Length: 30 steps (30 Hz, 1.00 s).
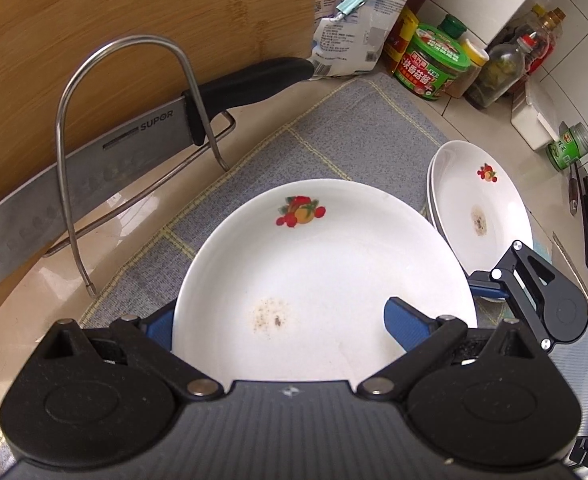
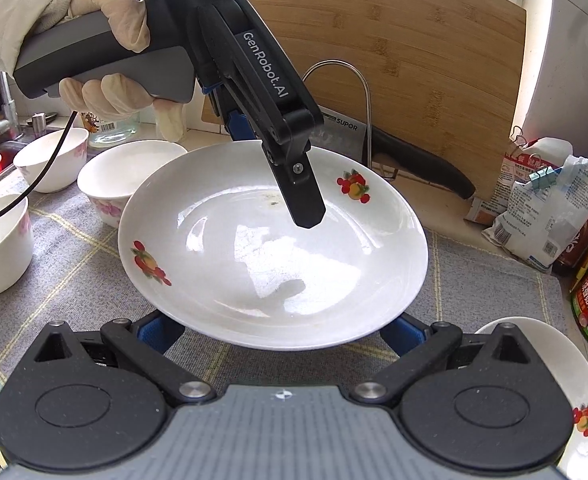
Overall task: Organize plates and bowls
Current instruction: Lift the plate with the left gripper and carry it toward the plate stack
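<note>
Here's the white ceramic plate (image 2: 273, 248) with painted fruit sprigs, glossy, tilted, a small brown speckled stain on its inside. It sits clear of the grey checked cloth mat (image 2: 85, 280), with both tools on it.

The left gripper (image 2: 271, 168) comes in from twelve o'clock, jaws spread wide across the rim: one black finger (image 2: 302, 196) lies inside the dish, the blue-padded one is behind the far edge. Wide as they are, they have the plate's rim between them.

The right gripper (image 2: 281, 330) meets the rim at six o'clock, with blue pads poking out either side below the plate. Whether those jaws are clamping the rim can't be made out.

A gloved hand (image 2: 109, 52) grips the left tool's grey handle at ten o'clock.

Count: three white bowls with pink flowers (image 2: 129, 176) at nine o'clock, and in the left wrist view a stack of two more fruit-printed plates (image 1: 480, 208) at three o'clock.
</note>
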Tool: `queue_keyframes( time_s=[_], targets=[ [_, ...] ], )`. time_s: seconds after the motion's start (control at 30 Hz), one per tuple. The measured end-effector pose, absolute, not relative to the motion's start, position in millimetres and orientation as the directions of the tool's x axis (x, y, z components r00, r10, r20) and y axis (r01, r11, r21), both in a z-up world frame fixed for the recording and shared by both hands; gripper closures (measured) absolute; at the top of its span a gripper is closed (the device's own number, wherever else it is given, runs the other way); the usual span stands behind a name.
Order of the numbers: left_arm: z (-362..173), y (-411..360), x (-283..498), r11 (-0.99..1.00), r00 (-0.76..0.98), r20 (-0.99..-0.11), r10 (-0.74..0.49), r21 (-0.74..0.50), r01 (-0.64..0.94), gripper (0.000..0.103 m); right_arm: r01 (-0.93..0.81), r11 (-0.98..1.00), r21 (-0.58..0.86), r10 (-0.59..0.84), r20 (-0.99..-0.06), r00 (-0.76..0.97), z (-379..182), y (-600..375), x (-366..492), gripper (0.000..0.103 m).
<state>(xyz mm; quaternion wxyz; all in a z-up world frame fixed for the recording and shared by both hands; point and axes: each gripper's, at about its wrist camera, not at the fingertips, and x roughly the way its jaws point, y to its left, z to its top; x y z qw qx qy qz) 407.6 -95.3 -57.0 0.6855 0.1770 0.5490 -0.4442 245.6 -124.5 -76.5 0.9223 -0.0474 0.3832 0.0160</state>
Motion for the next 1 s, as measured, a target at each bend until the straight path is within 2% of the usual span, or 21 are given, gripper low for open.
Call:
queue_keyframes(
  time_s=[1.0],
  targets=[
    [-46.4, -161.7, 352.1, 0.444, -0.03, -0.898, -0.438, -0.245, 0.862, 0.003, 0.061, 0.992, -0.114, -0.124, -0.699, 0.704, -47.6, -163.0, 174.3, 0.0]
  ],
)
